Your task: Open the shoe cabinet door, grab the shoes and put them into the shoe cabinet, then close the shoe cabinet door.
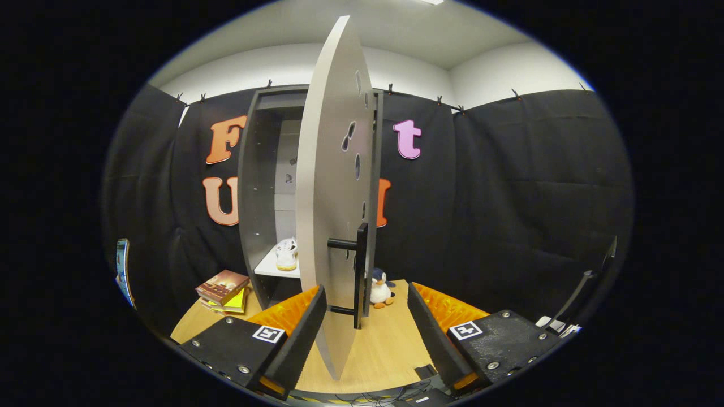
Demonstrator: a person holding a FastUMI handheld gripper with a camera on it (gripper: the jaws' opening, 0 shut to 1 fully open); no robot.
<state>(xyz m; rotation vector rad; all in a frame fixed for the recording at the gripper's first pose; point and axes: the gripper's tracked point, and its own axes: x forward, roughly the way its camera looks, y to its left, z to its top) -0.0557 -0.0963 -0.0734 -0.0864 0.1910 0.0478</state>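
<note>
Between claw (366, 333) fingers: door (331, 226) handle (360, 274) | shoe (286, 254) shelved | no legible labels

Gripper (366, 294) fingers spread wide around the open cabinet door (331, 186) and its black handle (360, 274), not touching. White shoe (286, 254) sits on the shelf (270, 268) inside.

Low over the floor; faces the cabinet door (334, 186) edge-on, very near, cabinet (266, 186) beyond.
</note>
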